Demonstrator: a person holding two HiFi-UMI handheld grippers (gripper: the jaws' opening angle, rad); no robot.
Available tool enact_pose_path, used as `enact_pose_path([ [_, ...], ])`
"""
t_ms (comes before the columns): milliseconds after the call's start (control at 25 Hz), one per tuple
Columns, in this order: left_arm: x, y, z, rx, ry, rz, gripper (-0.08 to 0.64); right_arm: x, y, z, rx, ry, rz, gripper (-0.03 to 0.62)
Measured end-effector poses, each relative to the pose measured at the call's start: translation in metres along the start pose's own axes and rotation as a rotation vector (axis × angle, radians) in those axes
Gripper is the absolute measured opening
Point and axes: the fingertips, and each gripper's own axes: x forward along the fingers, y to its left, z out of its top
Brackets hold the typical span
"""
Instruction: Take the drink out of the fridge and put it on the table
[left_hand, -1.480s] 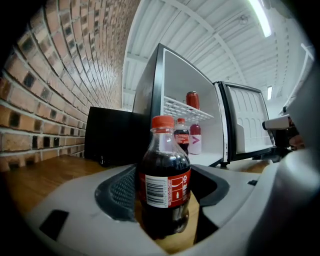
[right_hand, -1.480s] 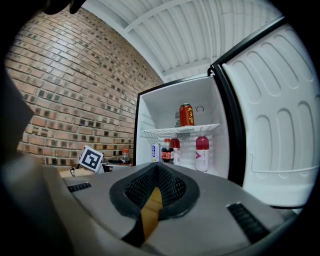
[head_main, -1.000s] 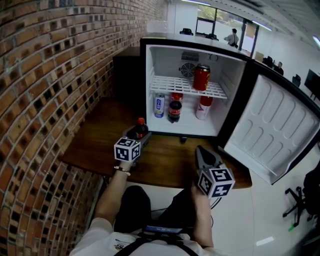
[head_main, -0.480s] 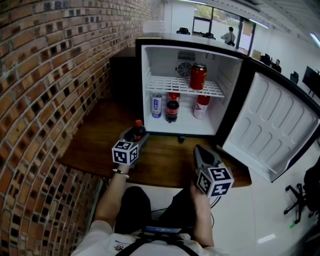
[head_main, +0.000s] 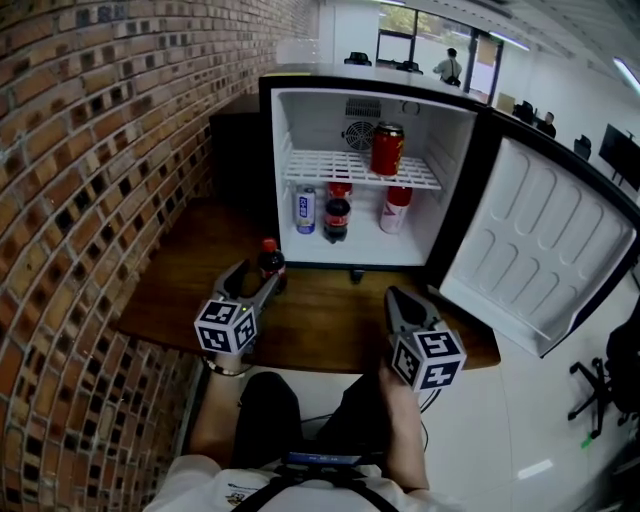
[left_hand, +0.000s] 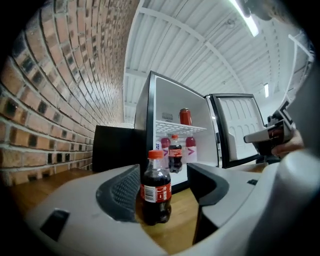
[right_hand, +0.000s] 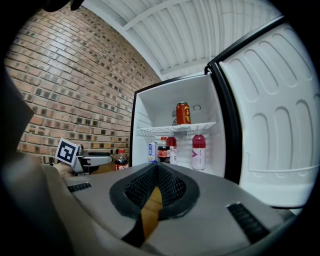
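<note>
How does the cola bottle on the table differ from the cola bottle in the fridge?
The table cola bottle stands on the wooden table, between the left gripper's open jaws. The fridge cola bottle stands inside the fridge, under the wire shelf, with no gripper near. Both are upright, dark and red-capped.

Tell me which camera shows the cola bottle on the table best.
The left gripper view: the cola bottle stands close and whole between the open jaws, label visible. The head view shows it small from above; the right gripper view shows only its upper part, far left.
</note>
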Motion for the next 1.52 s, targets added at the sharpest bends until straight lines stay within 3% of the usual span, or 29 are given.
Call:
enact_pose_path([
  [160,-0.009,-0.016,0.003,-0.026,0.02,-0.035,0.239,-0.001,0.0,-0.001,0.001,0.003,-0.001,0.017],
  [280,-0.014,-0.032,0.009,-0.026,0.003,-0.058,0.15,-0.002,-0.001,-0.001,0.0,0.004,-0.003,0.017],
  [360,-0.013,-0.046,0.012,-0.012,-0.003,-0.087,0.064,-0.002,-0.002,0.0,-0.001,0.004,-0.006,0.017],
  [520,-0.007,-0.073,0.009,0.014,0.02,-0.137,0.001,-0.002,-0.002,-0.001,-0.006,0.007,-0.008,0.017],
  [840,0.009,-0.106,-0.005,-0.016,0.075,-0.192,-0.002,0.001,-0.001,-0.002,-0.017,0.023,-0.009,0.017],
  [1520,0.017,-0.125,-0.015,-0.03,0.108,-0.213,-0.002,0.002,-0.011,-0.013,-0.023,0.071,-0.046,0.015],
])
